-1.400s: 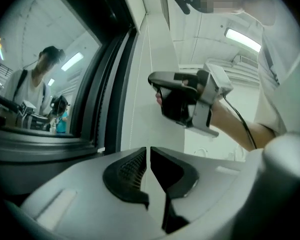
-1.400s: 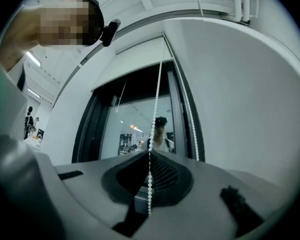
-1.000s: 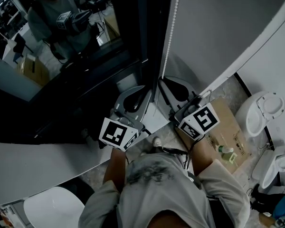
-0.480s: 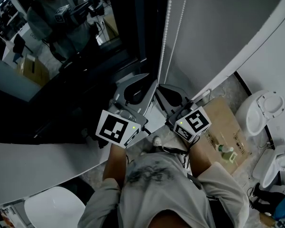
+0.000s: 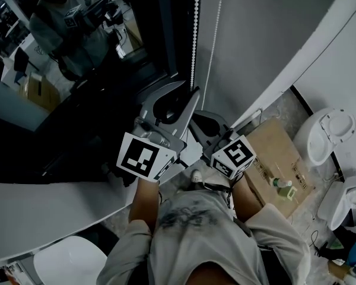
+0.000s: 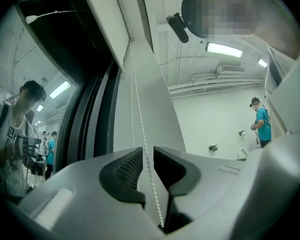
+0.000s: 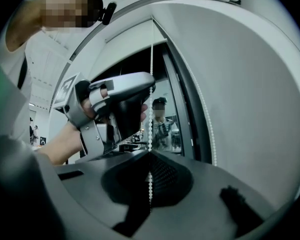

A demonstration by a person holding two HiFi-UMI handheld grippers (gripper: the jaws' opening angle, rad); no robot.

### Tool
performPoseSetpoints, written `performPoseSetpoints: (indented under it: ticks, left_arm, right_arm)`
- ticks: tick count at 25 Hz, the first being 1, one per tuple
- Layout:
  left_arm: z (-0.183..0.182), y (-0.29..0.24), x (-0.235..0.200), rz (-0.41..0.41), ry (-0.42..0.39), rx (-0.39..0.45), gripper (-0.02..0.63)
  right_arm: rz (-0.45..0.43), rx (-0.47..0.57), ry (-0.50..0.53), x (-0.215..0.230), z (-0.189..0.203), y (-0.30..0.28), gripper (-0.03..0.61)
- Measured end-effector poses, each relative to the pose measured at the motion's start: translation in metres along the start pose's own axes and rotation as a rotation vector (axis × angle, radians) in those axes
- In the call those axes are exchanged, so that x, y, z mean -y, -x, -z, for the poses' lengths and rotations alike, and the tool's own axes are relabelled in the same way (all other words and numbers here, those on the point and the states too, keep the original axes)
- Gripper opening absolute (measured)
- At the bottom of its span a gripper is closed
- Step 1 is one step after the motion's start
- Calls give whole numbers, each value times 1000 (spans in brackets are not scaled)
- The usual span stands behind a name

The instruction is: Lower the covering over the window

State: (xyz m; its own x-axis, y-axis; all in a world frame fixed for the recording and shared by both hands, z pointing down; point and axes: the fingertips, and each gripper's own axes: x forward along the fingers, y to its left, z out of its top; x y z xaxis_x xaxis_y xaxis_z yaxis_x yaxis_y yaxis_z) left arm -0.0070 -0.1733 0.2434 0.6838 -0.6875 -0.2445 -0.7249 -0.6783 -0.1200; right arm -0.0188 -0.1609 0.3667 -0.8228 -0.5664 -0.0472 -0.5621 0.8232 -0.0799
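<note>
A person standing at a dark window (image 5: 77, 82) is working a white bead chain (image 5: 194, 34) with two handheld grippers, the glass reflecting the scene. The left gripper (image 5: 190, 95) is sitting higher on the chain, just above the right gripper (image 5: 196, 119). In the left gripper view its fingers (image 6: 121, 173) have just been opening and are standing slightly apart, one strand of the chain (image 6: 144, 139) running down through the gap without being pinched. In the right gripper view the fingers (image 7: 166, 176) are pressing together on the same strand (image 7: 151, 84), clamping it at their tips. A second strand is hanging free beside the grey wall (image 5: 273, 34) right of the frame. The roller blind (image 7: 122, 46) is sitting high up, covering only the top of the glass. A cardboard box (image 5: 267, 153) is lying on the floor near the person's right arm, a green bottle (image 5: 282, 186) resting on it.
</note>
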Motion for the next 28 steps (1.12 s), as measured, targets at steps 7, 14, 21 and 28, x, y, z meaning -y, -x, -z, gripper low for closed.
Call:
performPoseSetpoints:
  ticks: [7,14,21,28]
  left_arm:
    - [-8,-3,3,14,1,19,13]
    - [-9,2,4,23,28,33,9]
    - [-12,7,7,29,22,39,9]
    - [-12,15,10,33,25,37,8]
  right_arm:
    - [0,-3,5,-6,-4,1,18]
    - [4,0,1,-6,-4,9,18]
    - [0,43,37,-9,-29,19,20]
    - [9,125,86,-9,-72,32,54]
